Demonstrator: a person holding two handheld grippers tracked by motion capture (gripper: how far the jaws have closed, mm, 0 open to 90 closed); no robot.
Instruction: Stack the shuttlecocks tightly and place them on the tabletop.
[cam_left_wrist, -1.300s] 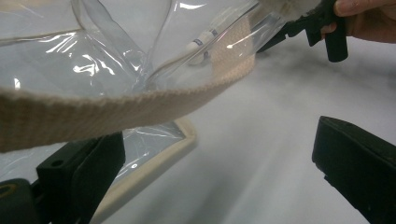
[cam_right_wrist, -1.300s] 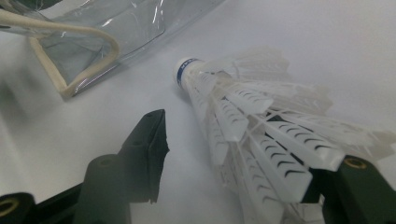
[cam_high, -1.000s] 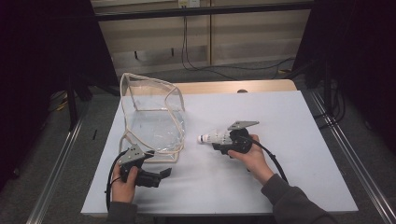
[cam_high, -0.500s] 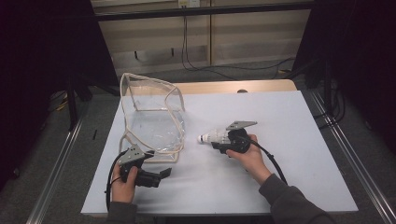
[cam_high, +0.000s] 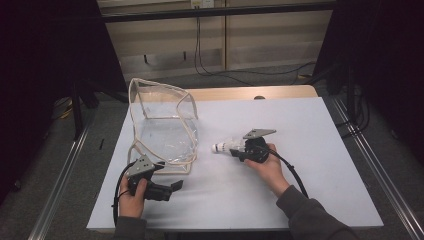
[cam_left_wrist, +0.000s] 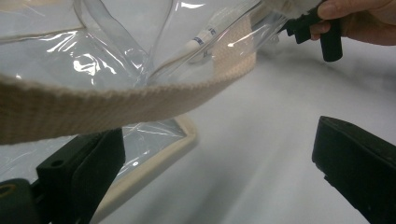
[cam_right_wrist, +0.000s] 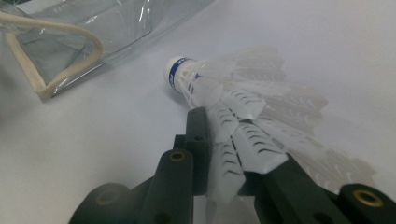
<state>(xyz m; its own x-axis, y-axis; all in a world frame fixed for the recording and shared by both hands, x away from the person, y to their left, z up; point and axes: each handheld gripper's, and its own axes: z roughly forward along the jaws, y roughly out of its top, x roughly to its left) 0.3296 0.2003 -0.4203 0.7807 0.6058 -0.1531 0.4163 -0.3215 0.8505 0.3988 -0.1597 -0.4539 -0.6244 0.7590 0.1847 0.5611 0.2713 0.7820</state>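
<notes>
The clear plastic bag with woven cream edging stands on the left half of the white table, its open frame upright. Just right of the bag's lower corner, apart from it, lies the white feathered shuttlecock, its cork end pointing toward the bag. The right gripper sits farther right of the bag, at the shuttlecock's feather end, its jaws having just closed on the feathers. The left gripper lies nearer the person than the bag, just below its front edge, one jaw under the bag's strap.
</notes>
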